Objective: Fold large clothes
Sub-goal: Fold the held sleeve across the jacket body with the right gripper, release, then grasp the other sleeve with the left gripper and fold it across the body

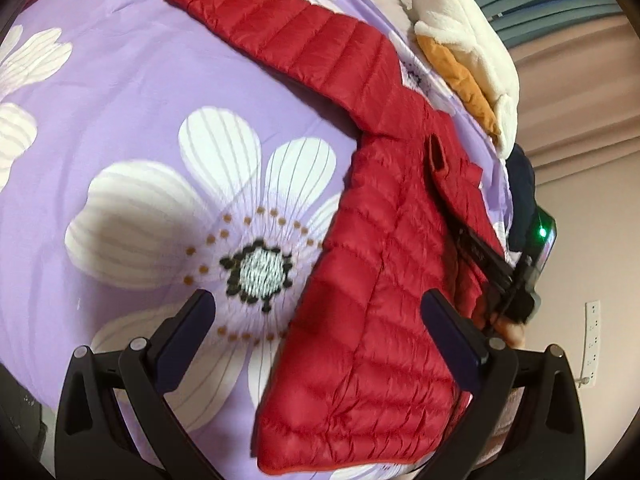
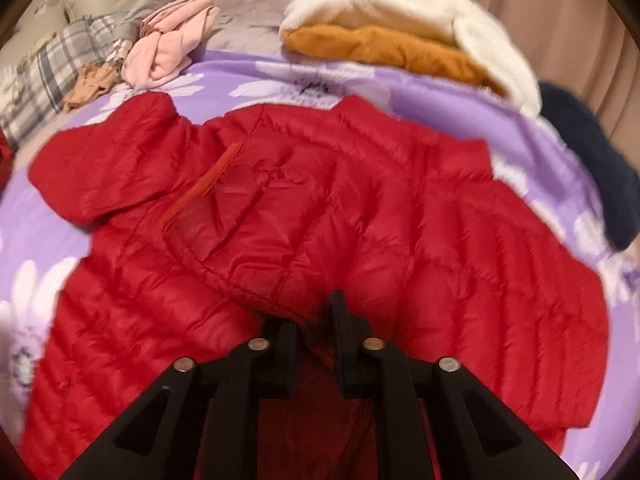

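Note:
A red quilted puffer jacket (image 1: 384, 264) (image 2: 400, 220) lies spread on a purple bedspread with white flowers (image 1: 120, 100) (image 2: 532, 152). One sleeve (image 1: 280, 28) stretches away toward the far side. In the right wrist view a flap of the jacket is folded over, showing its lining and a red-trimmed pocket. My right gripper (image 2: 310, 312) (image 1: 470, 244) sits at the jacket's near edge, its fingers close together with red fabric pinched between them. My left gripper (image 1: 316, 298) hovers open above the jacket's hem and the bedspread, holding nothing.
A white fleece (image 2: 400, 12) (image 1: 472, 40) lies folded on an orange garment (image 2: 380, 48) at the far side. A navy garment (image 2: 592, 160) lies at the right edge of the bed. Pink clothes (image 2: 168, 40) and a plaid piece (image 2: 52, 64) are heaped far left.

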`<action>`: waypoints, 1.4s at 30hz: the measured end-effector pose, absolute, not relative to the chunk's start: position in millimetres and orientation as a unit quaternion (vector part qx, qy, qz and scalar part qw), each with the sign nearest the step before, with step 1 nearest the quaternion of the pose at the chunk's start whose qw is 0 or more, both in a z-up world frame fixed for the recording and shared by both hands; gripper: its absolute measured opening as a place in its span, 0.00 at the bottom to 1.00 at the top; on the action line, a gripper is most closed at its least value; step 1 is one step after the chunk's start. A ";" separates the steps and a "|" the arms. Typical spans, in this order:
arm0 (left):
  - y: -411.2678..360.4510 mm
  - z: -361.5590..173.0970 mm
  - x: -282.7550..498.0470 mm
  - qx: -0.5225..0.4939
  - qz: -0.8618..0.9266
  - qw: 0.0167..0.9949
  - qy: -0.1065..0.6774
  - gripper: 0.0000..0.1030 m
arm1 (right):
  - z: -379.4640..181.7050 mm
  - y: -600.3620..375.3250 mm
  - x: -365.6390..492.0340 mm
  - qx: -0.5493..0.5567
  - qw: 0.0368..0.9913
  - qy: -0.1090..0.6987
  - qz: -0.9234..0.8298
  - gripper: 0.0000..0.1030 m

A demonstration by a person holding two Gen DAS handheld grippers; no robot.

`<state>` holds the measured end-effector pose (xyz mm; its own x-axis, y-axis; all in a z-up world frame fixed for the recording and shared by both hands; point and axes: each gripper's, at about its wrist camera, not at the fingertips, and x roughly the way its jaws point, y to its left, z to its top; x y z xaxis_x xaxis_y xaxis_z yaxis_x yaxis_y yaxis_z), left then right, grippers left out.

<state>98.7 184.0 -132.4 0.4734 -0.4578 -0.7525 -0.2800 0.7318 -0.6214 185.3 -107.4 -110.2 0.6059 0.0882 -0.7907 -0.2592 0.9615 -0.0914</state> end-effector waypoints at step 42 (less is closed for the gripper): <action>378.0 -192.6 229.4 -0.687 -0.025 0.668 0.284 1.00 | -90.2 -98.6 114.7 -0.017 0.914 0.358 0.187 0.39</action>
<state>229.4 378.0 -192.6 0.8378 -0.4240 -0.3441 -0.3561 0.0535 -0.9329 114.7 -98.6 -90.2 0.6731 0.3303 -0.6617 -0.3541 0.9294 0.1037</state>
